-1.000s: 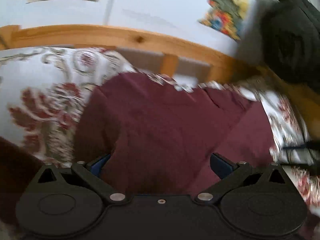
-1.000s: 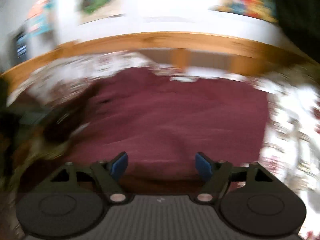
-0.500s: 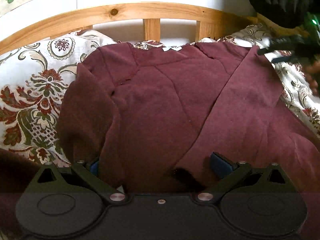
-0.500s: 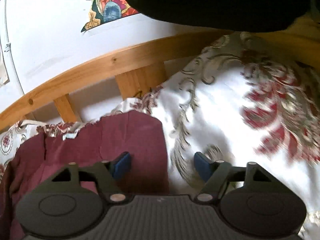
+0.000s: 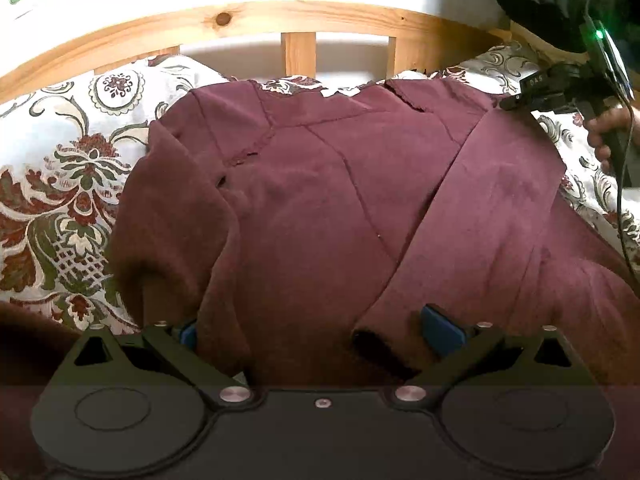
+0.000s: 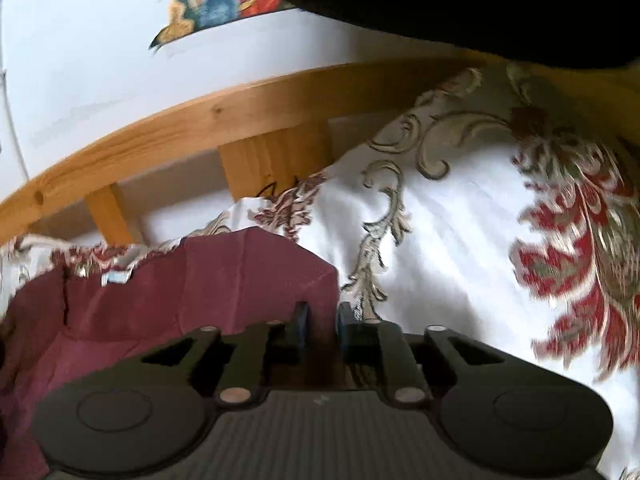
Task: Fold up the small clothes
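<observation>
- Floral bedspread (image 5: 60,184), wooden headboard (image 5: 248,20) at 12 o'clock; maroon sweater (image 5: 320,208) spread flat.
- right gripper (image 6: 323,326) just closing, pinching sweater's far corner at 1 o'clock.
- left gripper (image 5: 312,330) spread wide, hem between, unpinched.
- Pinch both before lifting; keep edge taut.

- I see a bed with a pine rail and slats (image 5: 304,20) along its far edge.
- A white bedspread (image 5: 60,168) with red and green floral scrolls covers it.
- A maroon sweatshirt (image 5: 320,200) lies spread directly on the bedspread.
</observation>
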`<action>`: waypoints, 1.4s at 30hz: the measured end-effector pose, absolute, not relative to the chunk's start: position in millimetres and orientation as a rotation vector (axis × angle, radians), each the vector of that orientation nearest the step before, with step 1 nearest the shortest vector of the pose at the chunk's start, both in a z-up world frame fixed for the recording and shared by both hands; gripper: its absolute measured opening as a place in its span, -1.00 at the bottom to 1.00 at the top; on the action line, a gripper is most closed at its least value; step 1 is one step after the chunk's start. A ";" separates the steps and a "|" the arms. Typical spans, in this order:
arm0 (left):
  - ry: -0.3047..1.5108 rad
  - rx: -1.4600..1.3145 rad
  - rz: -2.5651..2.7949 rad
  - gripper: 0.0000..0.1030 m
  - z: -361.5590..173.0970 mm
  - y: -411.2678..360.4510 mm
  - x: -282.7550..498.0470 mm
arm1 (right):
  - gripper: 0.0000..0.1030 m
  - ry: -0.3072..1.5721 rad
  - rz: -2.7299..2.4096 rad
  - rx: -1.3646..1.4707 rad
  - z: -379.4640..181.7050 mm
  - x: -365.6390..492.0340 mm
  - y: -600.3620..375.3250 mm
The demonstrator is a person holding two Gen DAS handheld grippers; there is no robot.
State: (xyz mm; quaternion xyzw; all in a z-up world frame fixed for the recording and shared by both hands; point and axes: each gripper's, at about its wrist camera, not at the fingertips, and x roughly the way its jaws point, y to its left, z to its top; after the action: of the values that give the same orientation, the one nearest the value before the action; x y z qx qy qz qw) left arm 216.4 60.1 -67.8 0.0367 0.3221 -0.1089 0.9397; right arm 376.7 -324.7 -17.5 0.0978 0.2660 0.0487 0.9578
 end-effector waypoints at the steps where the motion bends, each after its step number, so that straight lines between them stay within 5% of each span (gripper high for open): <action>1: 0.660 0.071 -0.225 0.99 -67.2 61.0 217.1 | -0.13 0.530 0.084 0.219 -18.8 371.0 -326.7; 5: 0.665 0.060 -0.226 0.99 -66.6 62.3 218.2 | 0.65 0.512 0.070 0.213 -25.2 329.2 -325.4; 7: 0.662 0.069 -0.226 0.99 -67.3 61.3 217.6 | 0.78 0.526 0.088 0.168 -31.8 303.6 -322.7; 25: 0.670 0.121 -0.216 0.99 -67.3 58.2 217.7 | 0.99 0.602 -0.010 0.149 -55.6 261.7 -317.9; 42: 0.500 0.302 0.038 0.99 19.6 60.0 144.3 | 0.99 0.600 0.222 0.254 -40.6 158.3 -212.9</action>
State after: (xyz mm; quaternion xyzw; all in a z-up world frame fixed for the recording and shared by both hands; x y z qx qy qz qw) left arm 144.3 60.0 19.6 0.1489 0.2462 0.0186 0.9575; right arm 158.3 -212.9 -40.6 0.1246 0.2943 0.1089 0.9413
